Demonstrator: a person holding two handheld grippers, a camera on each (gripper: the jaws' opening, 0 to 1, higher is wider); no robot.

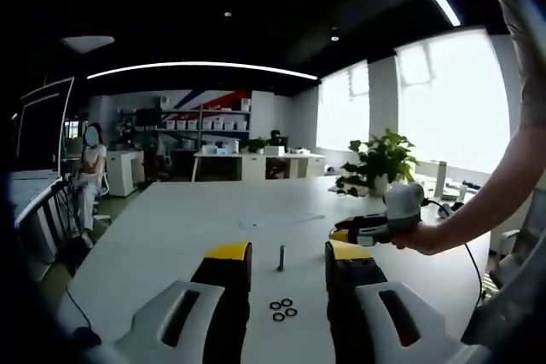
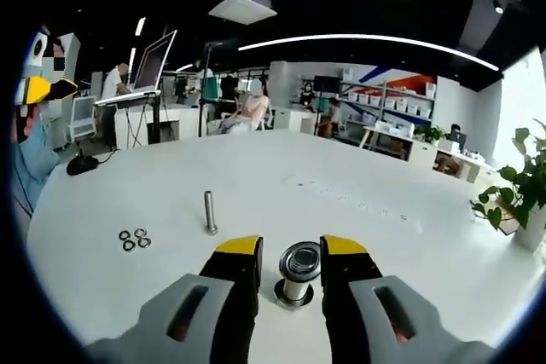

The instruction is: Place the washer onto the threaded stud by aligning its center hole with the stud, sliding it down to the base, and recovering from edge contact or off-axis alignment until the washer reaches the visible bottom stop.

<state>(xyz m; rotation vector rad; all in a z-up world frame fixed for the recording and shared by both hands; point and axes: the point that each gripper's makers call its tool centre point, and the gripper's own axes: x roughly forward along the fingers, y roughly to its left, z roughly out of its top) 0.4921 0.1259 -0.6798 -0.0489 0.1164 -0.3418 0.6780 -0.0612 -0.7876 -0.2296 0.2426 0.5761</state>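
A short threaded stud (image 1: pixel 281 257) stands upright on the white table (image 1: pixel 188 228), just beyond the gap of my left gripper (image 1: pixel 288 253), which is open and holds nothing. Several small dark washers (image 1: pixel 282 309) lie flat in a cluster on the table between the left jaws, nearer than the stud. In the right gripper view the stud (image 2: pixel 209 212) stands left of centre, with the washers (image 2: pixel 134 239) further left. My right gripper (image 2: pixel 292 249) is open, with a metal spool (image 2: pixel 297 272) standing between its tips. A hand holds the right gripper (image 1: pixel 375 228) right of the stud.
A potted plant (image 1: pixel 380 159) stands at the table's far right edge. A person's forearm (image 1: pixel 495 193) reaches in from the right. Desks, shelves and seated people (image 2: pixel 247 108) are far behind the table. A black cable base (image 2: pixel 81 164) sits at the table's far left edge.
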